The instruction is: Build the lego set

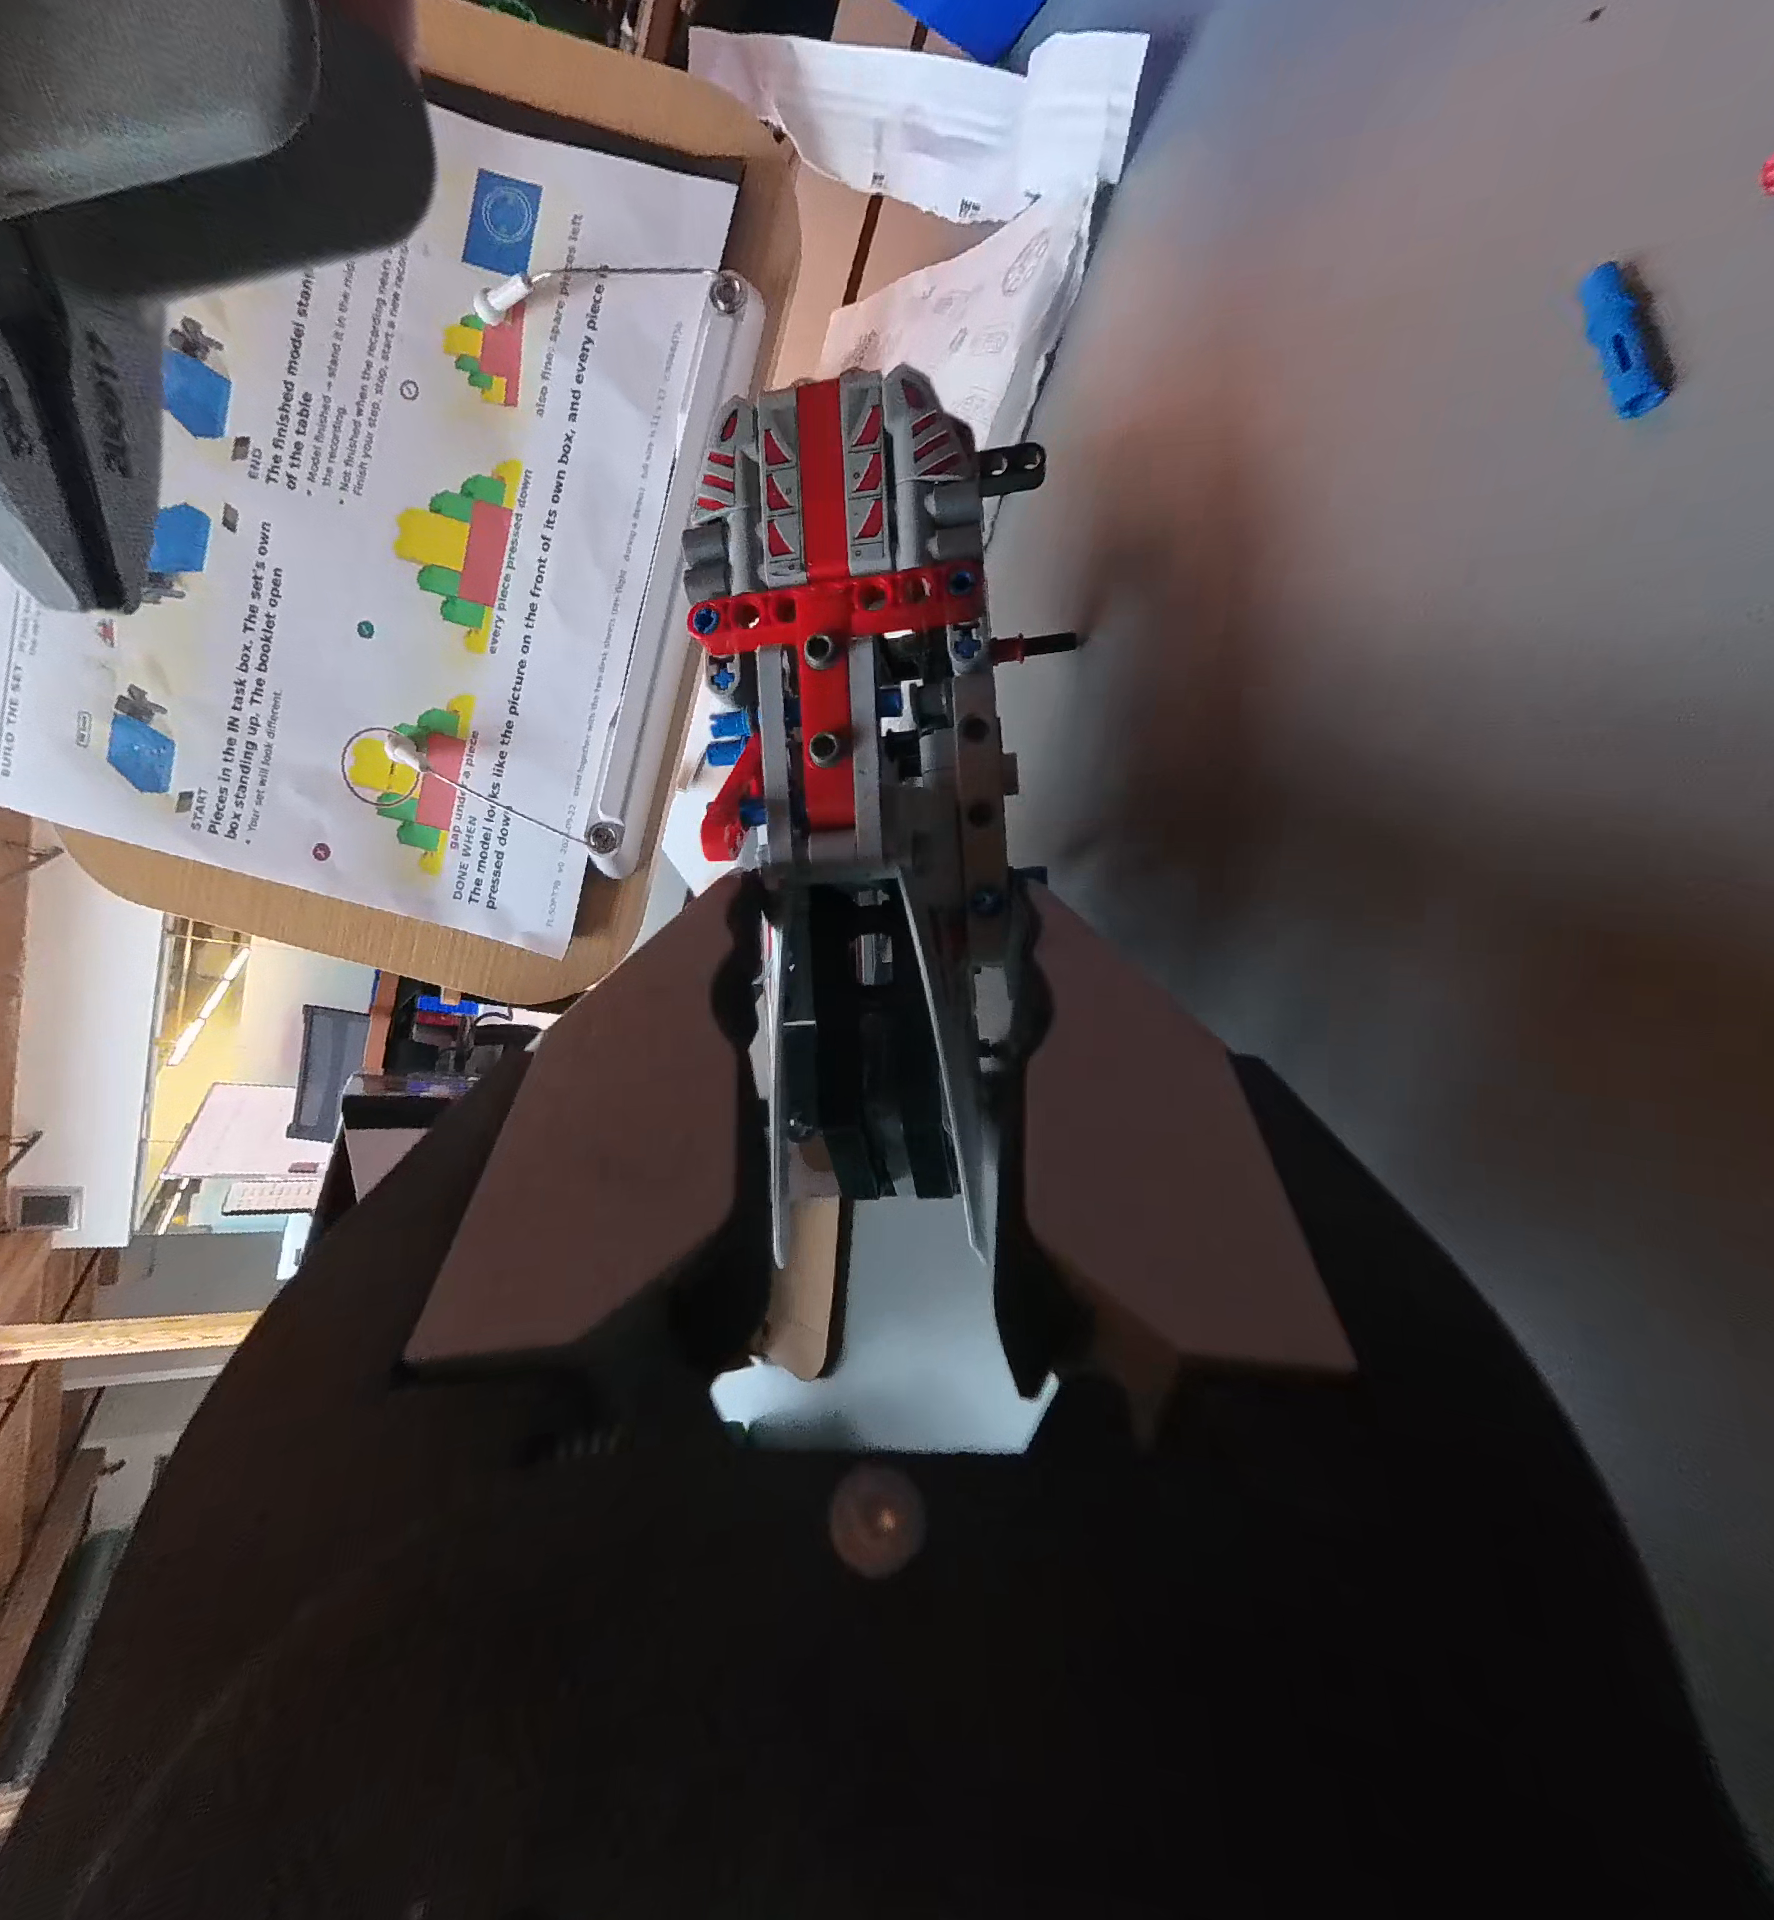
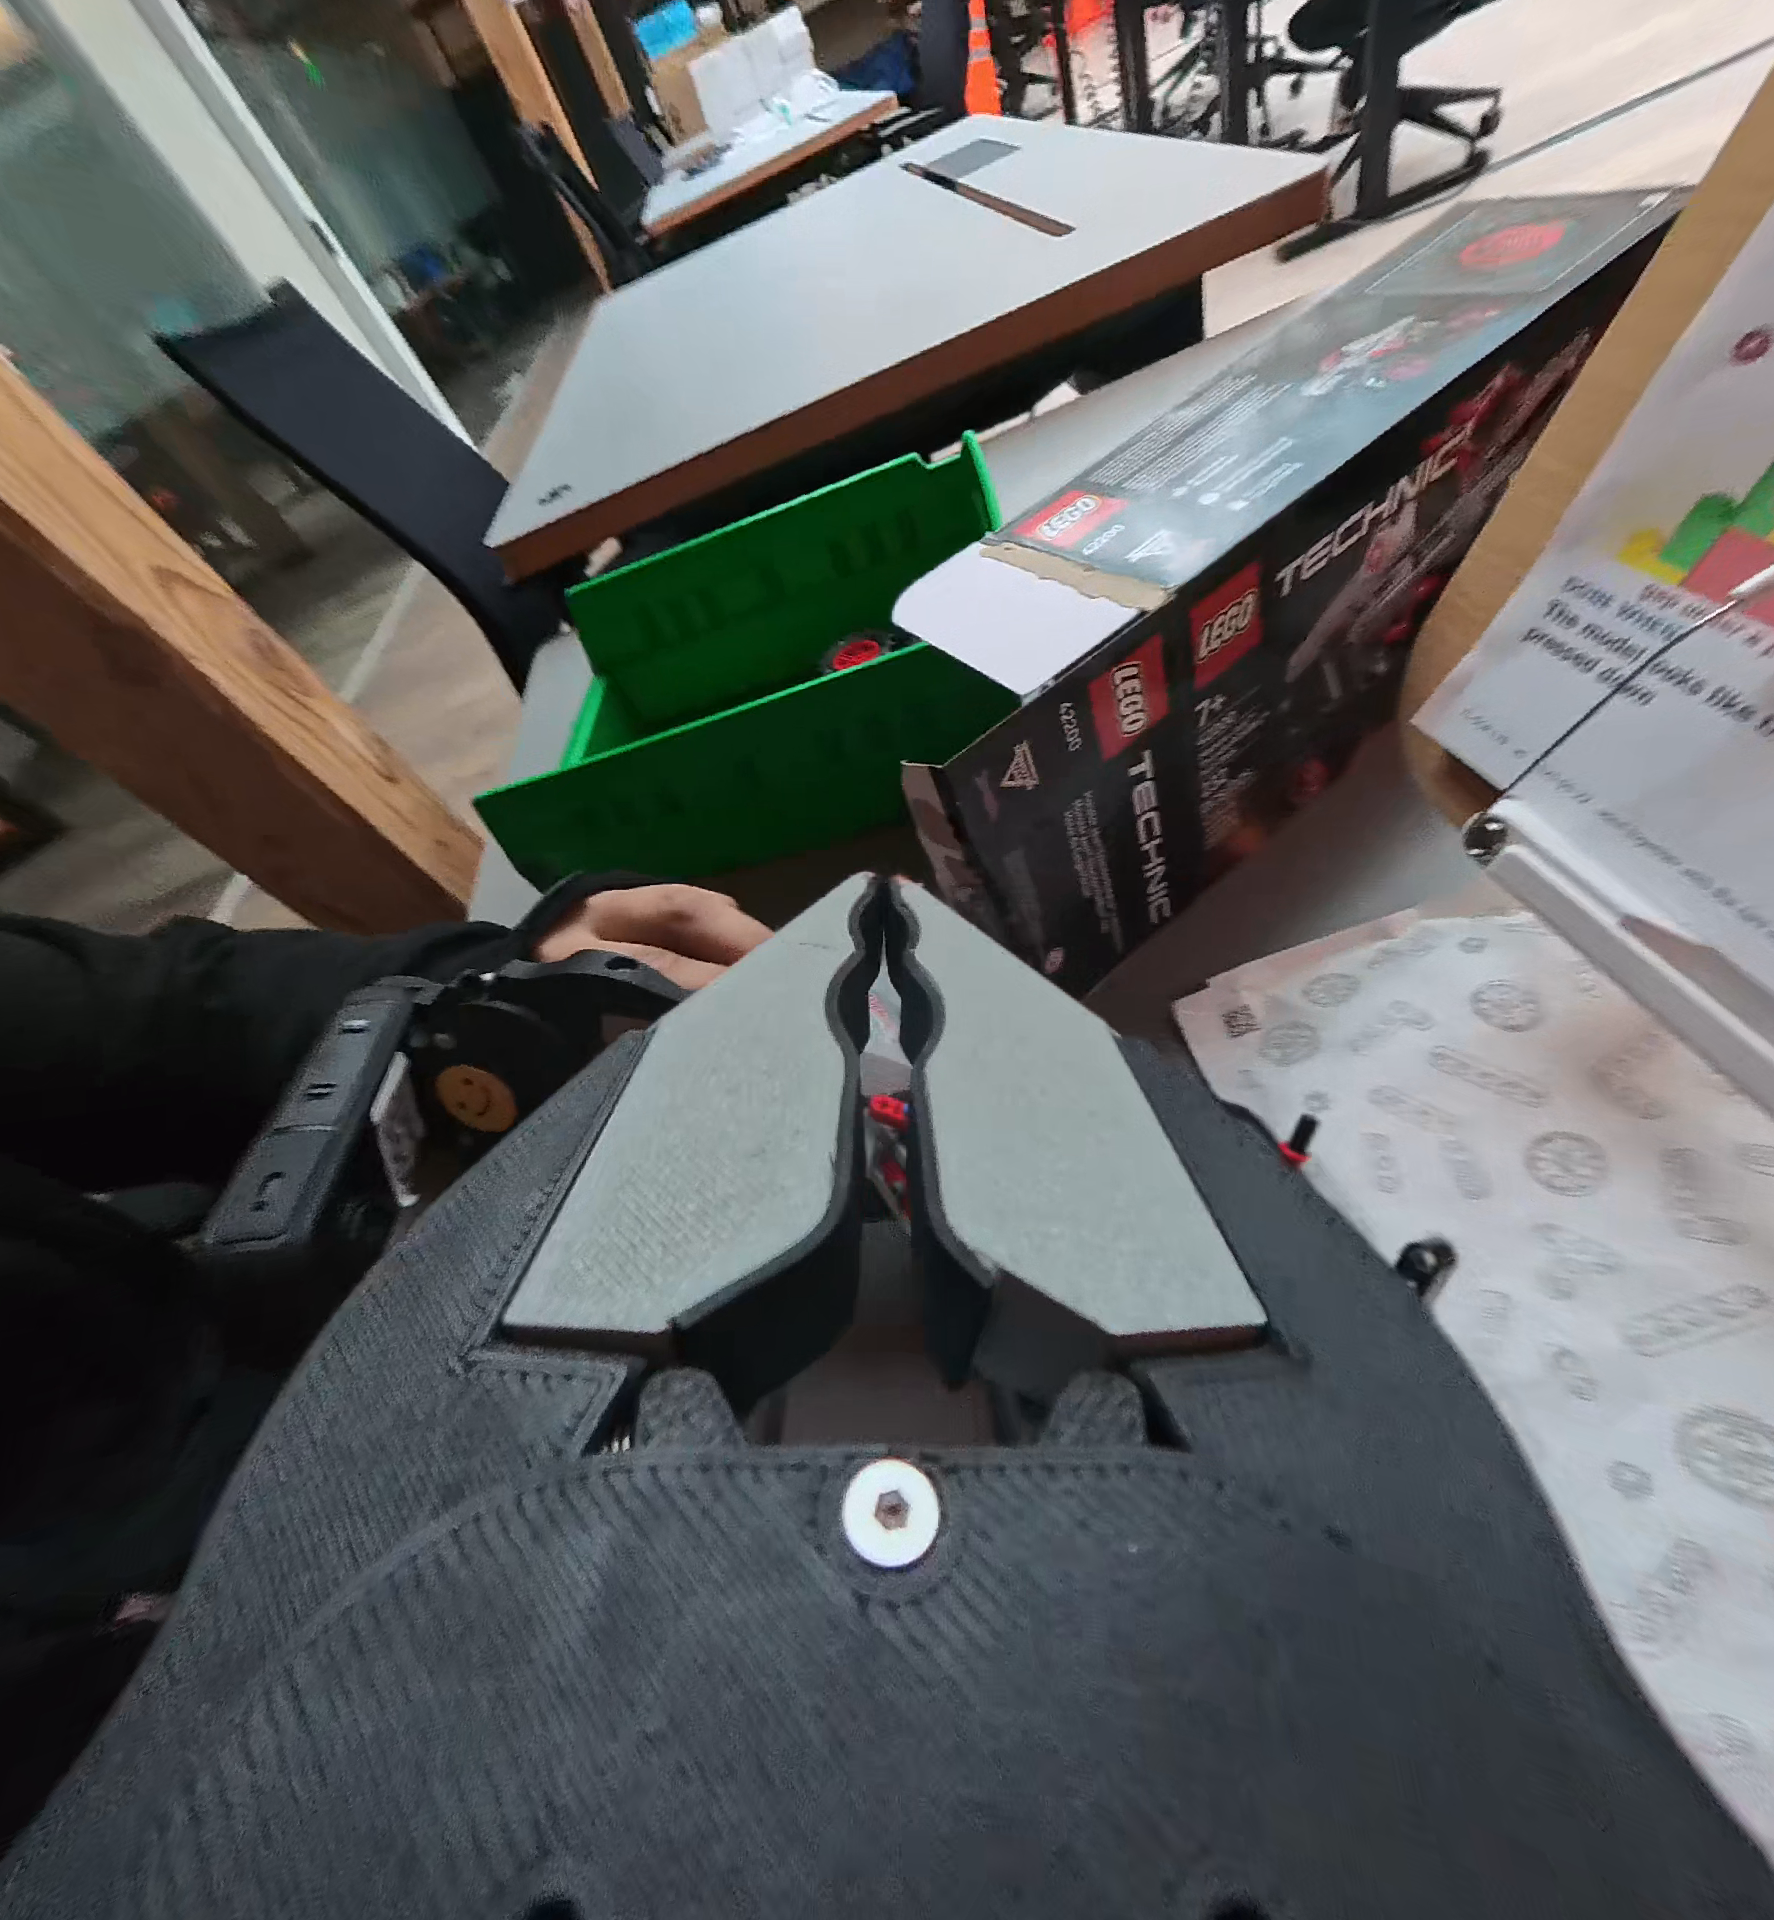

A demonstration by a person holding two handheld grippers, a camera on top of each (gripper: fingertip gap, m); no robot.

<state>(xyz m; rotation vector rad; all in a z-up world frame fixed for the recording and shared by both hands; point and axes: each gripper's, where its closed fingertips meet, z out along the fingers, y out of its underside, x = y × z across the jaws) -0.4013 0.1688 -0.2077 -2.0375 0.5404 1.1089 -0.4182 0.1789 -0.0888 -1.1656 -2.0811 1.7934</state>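
Lego model (image 1: 847, 665) clamped in the left gripper (image 1: 883, 904), lifted off the grey table (image 1: 1485, 623).
Right gripper (image 2: 881, 894) has fingertips nearly touching, nothing visibly between them; green tray (image 2: 758, 769) and set box (image 2: 1226, 623) sit ahead.

Red-and-grey lego model (image 1: 841, 623), half-built, clamped between left tongs (image 1: 888, 904).
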